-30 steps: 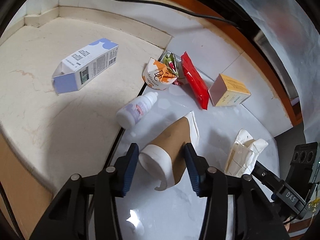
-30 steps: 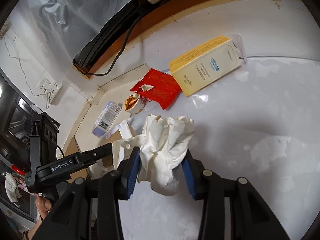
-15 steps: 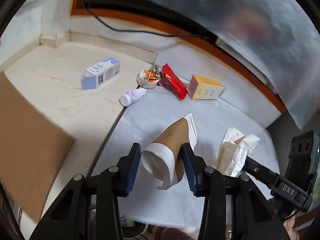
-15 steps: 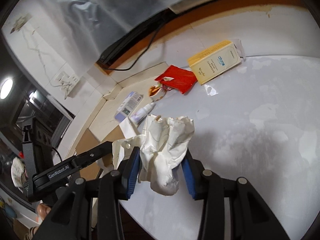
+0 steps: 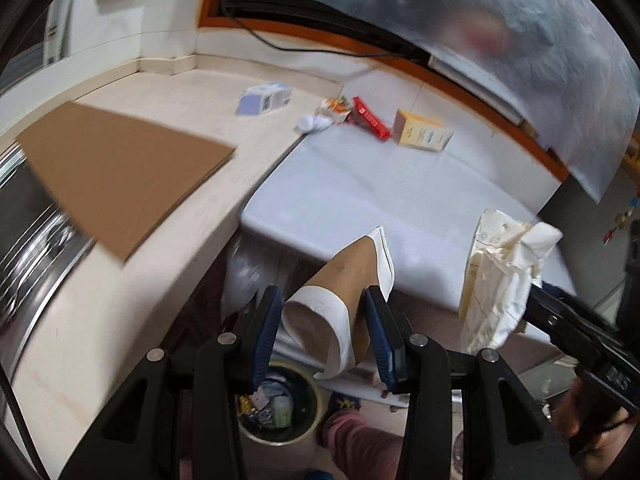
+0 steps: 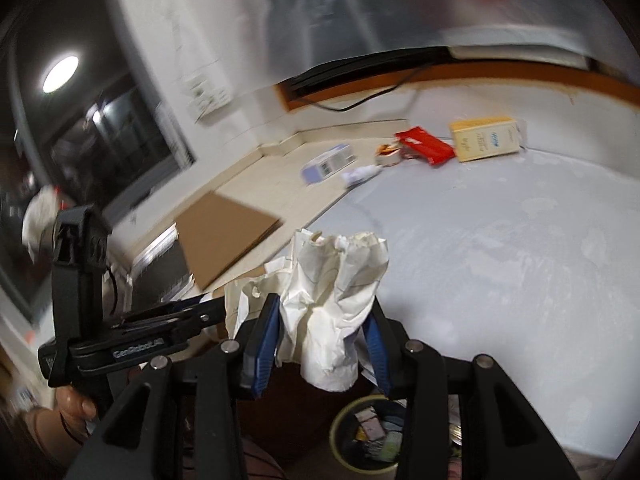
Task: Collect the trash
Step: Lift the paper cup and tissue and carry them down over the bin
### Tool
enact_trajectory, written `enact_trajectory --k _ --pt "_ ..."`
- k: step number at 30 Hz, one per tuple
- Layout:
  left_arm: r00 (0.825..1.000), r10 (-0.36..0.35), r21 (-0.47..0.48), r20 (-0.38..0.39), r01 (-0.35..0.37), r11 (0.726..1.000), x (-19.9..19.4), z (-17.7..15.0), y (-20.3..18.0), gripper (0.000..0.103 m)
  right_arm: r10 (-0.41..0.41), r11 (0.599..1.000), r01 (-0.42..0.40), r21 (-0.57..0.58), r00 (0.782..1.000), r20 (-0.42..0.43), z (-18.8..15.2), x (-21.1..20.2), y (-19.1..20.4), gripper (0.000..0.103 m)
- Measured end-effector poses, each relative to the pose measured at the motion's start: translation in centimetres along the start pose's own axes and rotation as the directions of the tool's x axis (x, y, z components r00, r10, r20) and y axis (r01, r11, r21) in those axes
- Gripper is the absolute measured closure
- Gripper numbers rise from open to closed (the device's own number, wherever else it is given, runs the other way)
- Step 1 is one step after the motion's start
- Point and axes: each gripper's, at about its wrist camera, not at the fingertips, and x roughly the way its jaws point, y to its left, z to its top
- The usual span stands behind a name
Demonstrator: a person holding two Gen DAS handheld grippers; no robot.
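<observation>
The left gripper (image 5: 325, 334) is pinching a flattened brown-and-white paper cup (image 5: 343, 295) between its blue pads, and the right gripper (image 6: 322, 344) is clamping a crumpled white paper wrapper (image 6: 335, 300). Both are hanging off the counter edge, above a round bin (image 5: 280, 404) already holding trash. The risk: the bin is sitting below and slightly aside, so a release here could be dropping the cup or the light wrapper onto the floor beside the rim.
</observation>
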Motion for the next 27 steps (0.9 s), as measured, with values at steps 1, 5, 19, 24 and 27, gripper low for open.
enact_trajectory --k 1,5,19,24,27 --pt "1.000 0.008 -0.001 -0.001 -0.008 1.000 0.0 -0.9 0.2 0.062 0.001 1.000 -0.001 -0.018 1.000 -0.017 -0.8 0.2 0.7 0.062" --pt "0.998 0.049 0.010 -0.034 -0.049 0.999 0.9 -4.1 0.8 0.062 -0.003 0.997 -0.004 -0.073 0.995 -0.099 -3.7 1.5 2.6 0.062" --pt "0.961 0.103 -0.041 -0.257 -0.118 0.992 9.7 -11.2 5.4 0.062 -0.124 0.986 0.076 -0.150 0.931 -0.343 -13.4 10.5 0.5 0.062" --pt "0.941 0.100 -0.059 -0.323 -0.125 0.990 13.8 -13.1 7.0 0.062 -0.150 0.987 0.113 -0.112 0.899 -0.412 -16.2 14.4 -2.0 0.062" --pt "0.927 0.097 -0.061 -0.363 -0.128 0.990 16.3 -14.4 7.6 0.062 -0.154 0.988 0.133 -0.079 0.878 -0.453 -17.6 16.7 -3.4 0.062"
